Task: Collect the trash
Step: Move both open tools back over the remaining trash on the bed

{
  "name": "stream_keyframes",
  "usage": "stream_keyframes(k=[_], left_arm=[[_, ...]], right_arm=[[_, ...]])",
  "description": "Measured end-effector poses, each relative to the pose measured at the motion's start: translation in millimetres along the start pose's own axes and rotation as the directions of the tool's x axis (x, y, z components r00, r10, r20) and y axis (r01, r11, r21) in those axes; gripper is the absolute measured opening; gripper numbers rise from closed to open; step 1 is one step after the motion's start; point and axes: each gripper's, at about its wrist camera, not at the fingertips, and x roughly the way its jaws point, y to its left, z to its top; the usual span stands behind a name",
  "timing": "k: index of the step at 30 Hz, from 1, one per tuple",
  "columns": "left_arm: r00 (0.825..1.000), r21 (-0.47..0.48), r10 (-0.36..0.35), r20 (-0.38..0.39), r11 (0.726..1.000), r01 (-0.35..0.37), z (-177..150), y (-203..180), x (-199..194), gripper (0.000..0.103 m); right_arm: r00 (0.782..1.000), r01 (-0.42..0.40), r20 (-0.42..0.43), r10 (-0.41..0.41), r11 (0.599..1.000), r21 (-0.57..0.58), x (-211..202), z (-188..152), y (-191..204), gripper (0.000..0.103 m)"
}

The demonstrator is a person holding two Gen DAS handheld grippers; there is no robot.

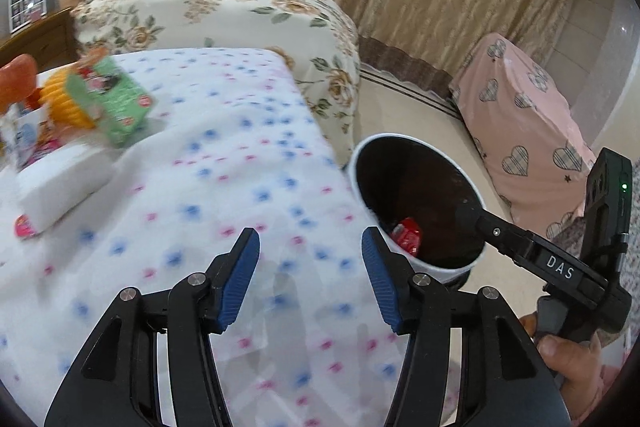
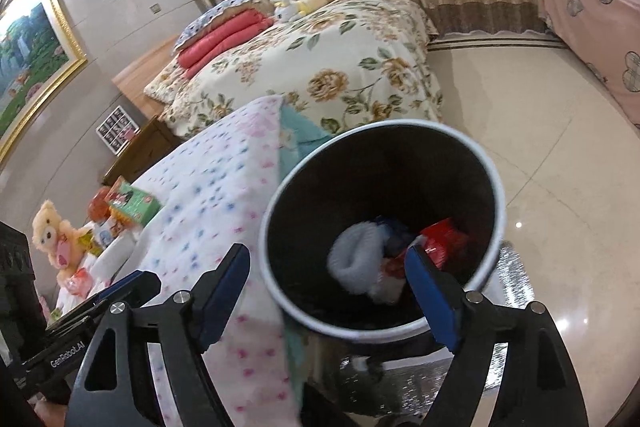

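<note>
Our right claw stood apart and empty over the bin, where wrappers lay; our left claw too, empty above the bed. Next we should reach slowly for the far packets.

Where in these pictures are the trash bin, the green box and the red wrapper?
trash bin (image 2: 490, 163), right wrist view, on its white rim.
green box (image 1: 116, 99), left wrist view, on its top face.
red wrapper (image 1: 408, 237), left wrist view, on its middle, inside the bin.
</note>
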Motion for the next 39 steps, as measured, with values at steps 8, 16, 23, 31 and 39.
stream_keyframes(k=[8,16,23,31,39], left_arm=[[0.998,-0.070,0.053,0.028,0.996,-0.051,-10.9,42.3,-24.5,0.054],[0.992,-0.156,0.121,0.032,0.981,-0.114,-25.7,90.5,-44.7,0.054],[0.982,-0.206,0.185,0.031,0.963,-0.174,-38.0,127.9,-60.8,0.054],[0.970,-0.274,0.241,0.019,0.934,-0.227,-50.1,169.5,-76.1,0.054],[0.953,-0.315,0.301,0.014,0.906,-0.282,-54.2,204.6,-89.4,0.054]], right_arm=[[0.998,-0.052,-0.022,0.051,0.998,-0.043,6.9,-12.0,37.3,0.082],[0.994,-0.099,-0.062,0.094,0.991,-0.088,18.4,-27.2,72.5,0.084],[0.986,-0.143,-0.107,0.129,0.981,-0.129,32.0,-42.4,105.3,0.084],[0.975,-0.193,-0.148,0.168,0.966,-0.174,44.6,-52.1,141.2,0.084],[0.959,-0.251,-0.185,0.213,0.944,-0.213,57.5,-57.8,175.9,0.085]])
